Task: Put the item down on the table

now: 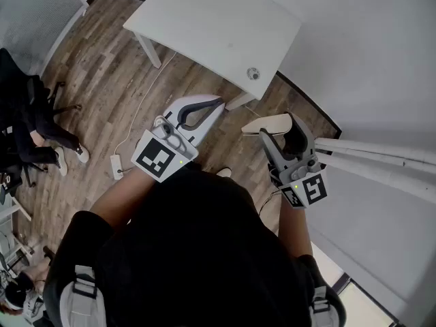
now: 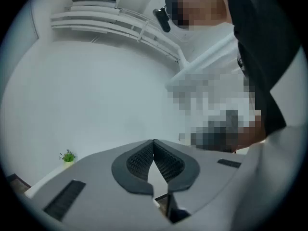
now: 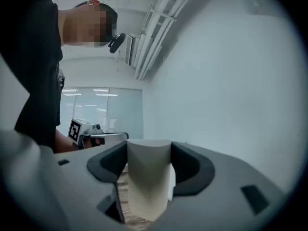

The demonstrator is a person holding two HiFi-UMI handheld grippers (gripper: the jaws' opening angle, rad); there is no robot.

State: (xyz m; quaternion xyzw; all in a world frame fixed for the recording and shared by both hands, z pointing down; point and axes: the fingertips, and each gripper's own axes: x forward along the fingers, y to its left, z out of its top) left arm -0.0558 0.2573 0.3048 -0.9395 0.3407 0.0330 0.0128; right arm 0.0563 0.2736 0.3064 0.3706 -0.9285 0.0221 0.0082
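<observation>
My right tool (image 3: 149, 163) was clenched on the item (image 3: 146, 182), a pale, cream-coloured block with a rounded top and one crisp edge running down its face. In the right gripper view the dark pads pressed against both flanks, spread wide to take its full breadth. In the head view the item (image 1: 267, 124) hung level in the air over the wooden floor (image 1: 102, 67), short of the white counter (image 1: 204, 19), which lay at about eleven o'clock from the right tool (image 1: 281, 131). My left tool (image 1: 215, 105) was closed on nothing, its ribbed pads meeting tip to tip in the left gripper view (image 2: 154, 146).

I judged the item light: it sat level in a plain pinch with no sign of sagging or twisting. Its matte surface looked dry and not slippery, and the sharp edge suggested something stiff enough to keep its shape, though I could not tell whether it was foam, card or plastic. It did not look fragile, but a soft material could dent under a hard squeeze.

The hold across the two flat flanks, near mid-height, seemed the right one, leaving the underside free to meet the counter first. A small round thing (image 1: 253, 73) sat near the counter's near edge, so bare surface toward ten o'clock looked the safer landing spot.
</observation>
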